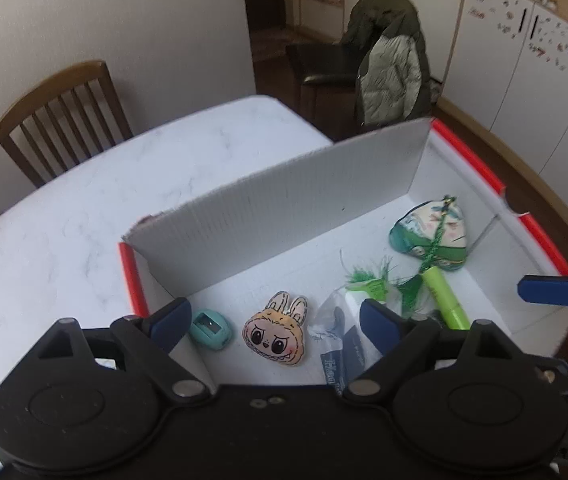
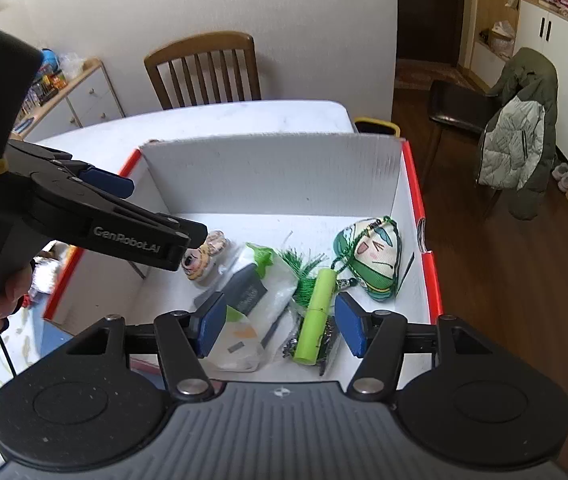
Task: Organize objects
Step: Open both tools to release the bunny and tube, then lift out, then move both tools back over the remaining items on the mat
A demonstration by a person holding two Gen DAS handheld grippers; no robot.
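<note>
Both grippers hang empty over the red-edged white cardboard box [image 2: 412, 184]: left gripper [image 1: 273, 322] spread wide above the rabbit-faced plush charm [image 1: 277, 338], right gripper [image 2: 279, 328] wide above the lime-green cylindrical marker [image 2: 316, 318]. Advisable: descend straight, straddle the marker mid-length, avoid the green tassel [image 2: 304, 276].

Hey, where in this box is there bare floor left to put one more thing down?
The box floor is bare along the back wall, behind the bunny charm and pouch. The front right is crowded: packets, tassel and green tube overlap there.
</note>
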